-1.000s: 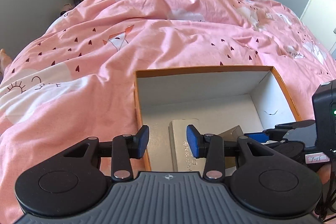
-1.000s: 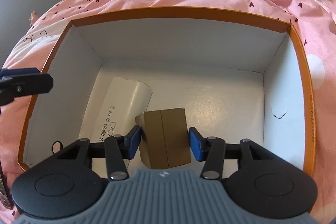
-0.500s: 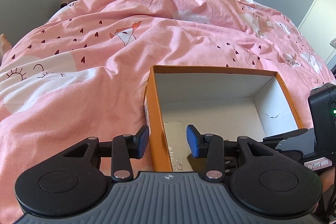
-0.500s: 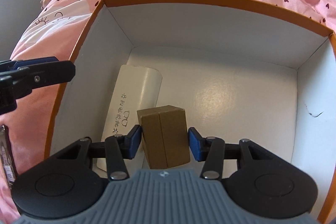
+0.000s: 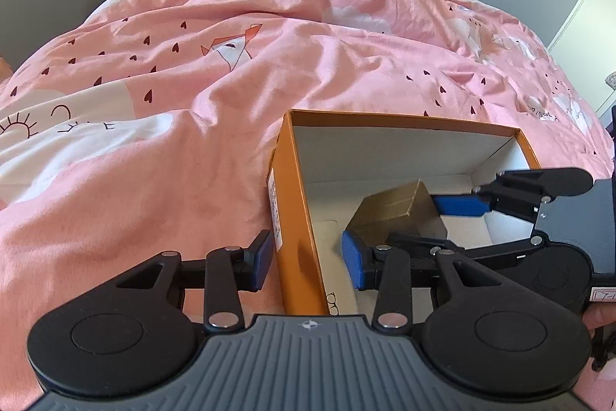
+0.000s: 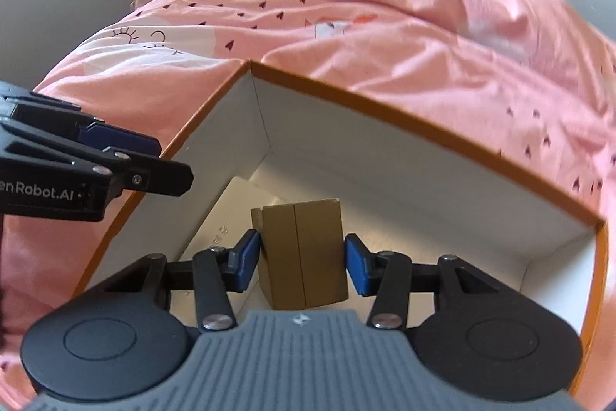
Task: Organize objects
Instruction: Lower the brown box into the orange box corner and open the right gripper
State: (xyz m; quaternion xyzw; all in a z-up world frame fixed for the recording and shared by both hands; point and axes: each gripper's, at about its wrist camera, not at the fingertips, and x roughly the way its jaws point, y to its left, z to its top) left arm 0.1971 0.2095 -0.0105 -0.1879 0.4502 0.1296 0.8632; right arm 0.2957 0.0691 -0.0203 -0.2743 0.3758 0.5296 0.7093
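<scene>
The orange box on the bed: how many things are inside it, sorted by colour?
Brown: 1, the small cardboard box, between the right claw pads.
White: 1, the flat packet on the floor of the orange box.
Total: 2.

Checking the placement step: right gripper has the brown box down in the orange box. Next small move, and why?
Probably open the right gripper and let go. The brown box sits low inside the orange box, beside the white case, and the left gripper straddles the near wall, seemingly steadying it. Whether the brown box touches the floor is unclear.
</scene>
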